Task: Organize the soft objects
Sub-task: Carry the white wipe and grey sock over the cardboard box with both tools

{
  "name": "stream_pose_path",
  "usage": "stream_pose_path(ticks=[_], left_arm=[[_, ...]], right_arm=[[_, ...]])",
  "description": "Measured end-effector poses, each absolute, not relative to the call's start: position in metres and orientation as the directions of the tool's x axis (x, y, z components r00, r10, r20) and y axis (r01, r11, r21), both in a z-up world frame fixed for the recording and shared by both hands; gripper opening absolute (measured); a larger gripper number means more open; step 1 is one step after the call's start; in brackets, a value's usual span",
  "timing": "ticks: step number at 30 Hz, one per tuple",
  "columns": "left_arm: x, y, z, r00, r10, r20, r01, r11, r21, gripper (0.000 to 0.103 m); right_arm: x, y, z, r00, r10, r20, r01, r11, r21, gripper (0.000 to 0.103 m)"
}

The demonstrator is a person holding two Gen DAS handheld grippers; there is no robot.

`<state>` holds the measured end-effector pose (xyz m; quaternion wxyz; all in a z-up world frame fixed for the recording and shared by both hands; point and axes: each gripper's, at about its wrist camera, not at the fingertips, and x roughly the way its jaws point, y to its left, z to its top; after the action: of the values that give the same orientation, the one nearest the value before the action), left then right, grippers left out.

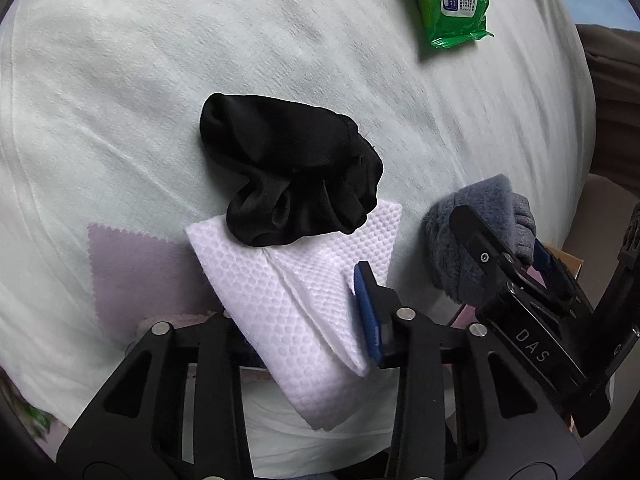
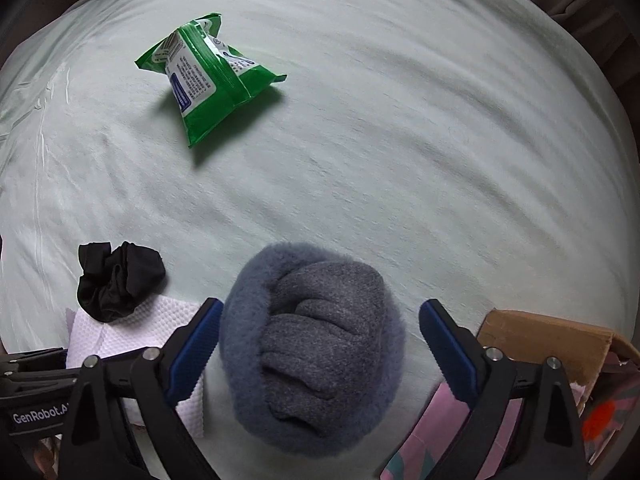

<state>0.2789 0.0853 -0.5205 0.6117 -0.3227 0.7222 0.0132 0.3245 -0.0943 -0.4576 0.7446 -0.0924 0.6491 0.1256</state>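
A folded white textured cloth (image 1: pixel 304 300) lies between the fingers of my left gripper (image 1: pixel 304 320), whose jaws stand wide apart; only the right blue pad (image 1: pixel 366 312) shows. A crumpled black cloth (image 1: pixel 292 168) lies on the far end of the white cloth. A grey fuzzy rolled sock or mitten (image 2: pixel 316 344) lies on the pale green sheet (image 2: pixel 400 160) between the open jaws of my right gripper (image 2: pixel 316 344), with gaps at both pads. It also shows in the left wrist view (image 1: pixel 468 248). The black cloth (image 2: pixel 116 280) and white cloth (image 2: pixel 132 332) lie left of it.
A green wet-wipe pack (image 2: pixel 208 76) lies farther out on the sheet and shows in the left wrist view (image 1: pixel 452 0). A lilac cloth (image 1: pixel 136 276) lies left of the white one. A brown cardboard box (image 2: pixel 544 340) with pink patterned fabric (image 2: pixel 440 436) stands at the near right.
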Motion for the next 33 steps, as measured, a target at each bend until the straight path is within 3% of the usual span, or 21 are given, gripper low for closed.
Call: stream_pose_path(ticks=[3,10,25,33], left_arm=[[0.282,0.083,-0.522,-0.042,-0.472,-0.881,-0.493,0.776,-0.392,0.01],[0.273,0.086,-0.517,0.007,-0.503,-0.864,-0.515,0.739,-0.434,0.005],[0.26,0.084,-0.447,0.129,-0.523,-0.843,-0.445,0.729,-0.52,0.005],[0.238,0.086,-0.374,0.23,-0.515,-0.826,-0.343,0.751,-0.564,0.005]], right_arm=[[0.326,-0.096,-0.459,0.119,0.095,-0.988,-0.31,0.949,0.054,0.067],[0.321,-0.097,-0.448,0.146,0.121,-0.982,-0.31,0.948,0.071,0.048],[0.293,-0.121,-0.378,0.263,0.139,-0.955,-0.251,0.965,0.072,0.045],[0.254,-0.121,-0.312,0.366,0.15,-0.918,-0.202,0.976,0.079,0.045]])
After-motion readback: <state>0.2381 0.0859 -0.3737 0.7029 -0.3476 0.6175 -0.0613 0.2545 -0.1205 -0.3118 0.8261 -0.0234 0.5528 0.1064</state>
